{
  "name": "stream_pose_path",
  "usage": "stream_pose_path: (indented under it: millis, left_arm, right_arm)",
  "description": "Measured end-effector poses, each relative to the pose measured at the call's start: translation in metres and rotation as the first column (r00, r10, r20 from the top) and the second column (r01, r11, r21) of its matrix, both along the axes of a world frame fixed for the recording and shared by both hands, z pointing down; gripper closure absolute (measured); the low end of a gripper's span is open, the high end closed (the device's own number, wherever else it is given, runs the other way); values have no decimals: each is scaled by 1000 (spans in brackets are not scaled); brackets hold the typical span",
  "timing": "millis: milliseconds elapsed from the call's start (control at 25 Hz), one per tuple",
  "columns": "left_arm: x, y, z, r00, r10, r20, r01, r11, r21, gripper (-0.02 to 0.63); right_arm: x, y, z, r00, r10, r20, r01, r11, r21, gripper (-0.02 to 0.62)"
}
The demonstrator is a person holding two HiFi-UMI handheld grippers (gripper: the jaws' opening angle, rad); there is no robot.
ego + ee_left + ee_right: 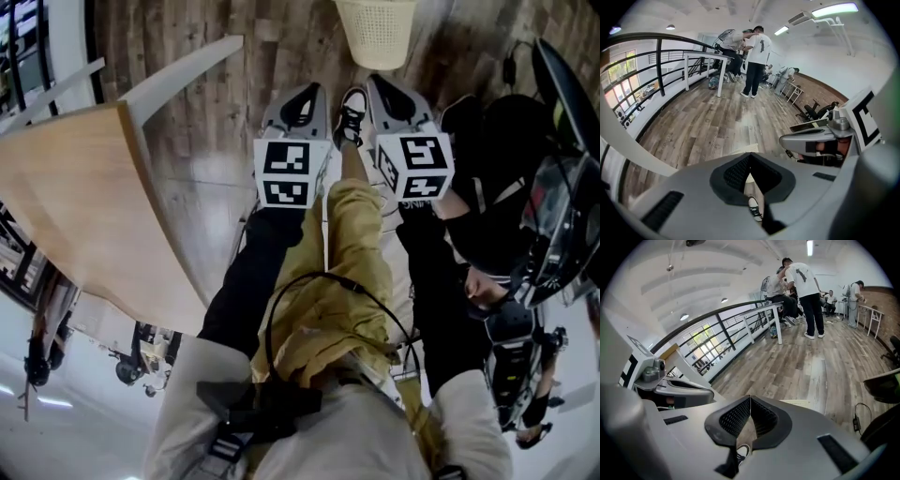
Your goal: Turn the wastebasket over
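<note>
behind both claws: person's leg in mustard trousers (352, 272), running forward to a black-and-white shoe (352, 117) that sits between the two claws on the wood floor (216, 178).
left claw (302, 91) (750, 154): closed, pads meet at the tip, nothing between them. marker cube (289, 172) at its rear.
right claw (389, 84) (750, 398): closed too, pads together, empty. its marker cube (415, 164) is level with the left one.
both claws sit side by side, pointing forward and down.
left of the left claw: light wooden desk (84, 206), well apart.
right of the right claw: black chair (502, 141), near.
just ahead of both claw tips, centred between them: cream mesh wastebasket (375, 33), not touched by either claw. narrow end faces the claws, wide end is cut by the frame edge; can't tell if it's upright or on its side.
far ahead of the claws: black railing (736, 324), white table (717, 61), people standing (757, 58) and seated.
</note>
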State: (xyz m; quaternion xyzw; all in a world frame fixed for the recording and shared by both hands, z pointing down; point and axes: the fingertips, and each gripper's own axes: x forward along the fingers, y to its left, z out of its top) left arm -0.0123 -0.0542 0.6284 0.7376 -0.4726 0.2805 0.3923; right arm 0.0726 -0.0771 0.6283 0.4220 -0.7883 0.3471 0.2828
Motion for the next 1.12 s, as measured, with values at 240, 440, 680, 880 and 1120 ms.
stream_pose_path:
  millis: [240,440,680,880,1120]
  left_arm:
    - [5,-6,52,999,43,15,-43,999,-33,604]
    - [-2,-8,81,999,35,34,-33,998,-59,604]
    - [-10,-4,115,1000,4,11,-3,990,-141,604]
    - [-22,-8,140,1000,3,16,0,984,-176,604]
    - [-30,-15,156,1000,1,19,3,982,-191,604]
  right_arm:
    - [-4,-1,55,998,-68,-14,67,996,-53,575]
    - [-7,-11,87,992,-121,-30,119,990,-72,574]
    - [-15,-16,117,987,-149,-54,142,984,-109,575]
    - [-23,-19,150,980,-185,-70,174,974,-146,574]
    - [-20,-35,186,964,-243,-105,224,961,-164,574]
